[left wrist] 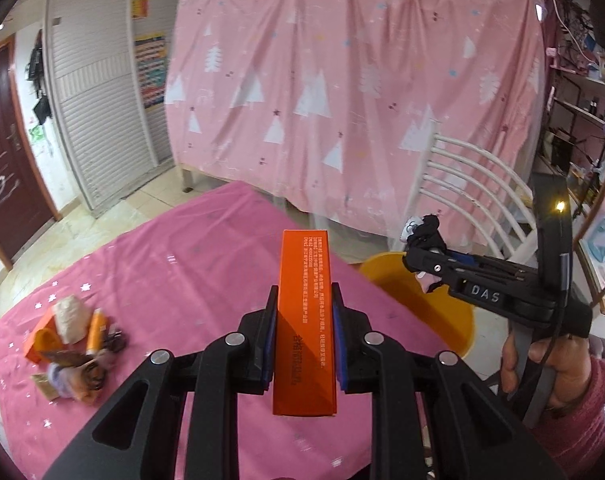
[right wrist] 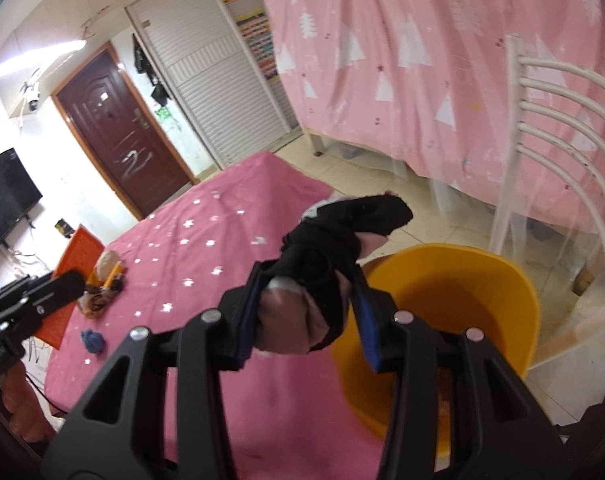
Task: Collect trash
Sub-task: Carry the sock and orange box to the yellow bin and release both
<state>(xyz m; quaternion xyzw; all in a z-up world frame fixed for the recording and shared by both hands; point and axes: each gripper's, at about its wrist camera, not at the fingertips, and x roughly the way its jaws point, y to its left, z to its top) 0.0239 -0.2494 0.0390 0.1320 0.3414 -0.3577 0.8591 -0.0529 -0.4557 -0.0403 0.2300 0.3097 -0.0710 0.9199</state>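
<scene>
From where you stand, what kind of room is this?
Most likely a lived-in room of a home: a dark front door, a wall-mounted TV, a white chair, and a table under a pink star-print cloth.

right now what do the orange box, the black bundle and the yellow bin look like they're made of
Orange box, shut in the left gripper: probably printed cardboard, with flat faces, crisp edges and a matte look.
Black bundle, shut in the right gripper: soft crumpled fabric or thin film, black with pink parts; I cannot tell which.
Yellow bin: likely moulded plastic, with a smooth, evenly coloured rounded rim.
</scene>
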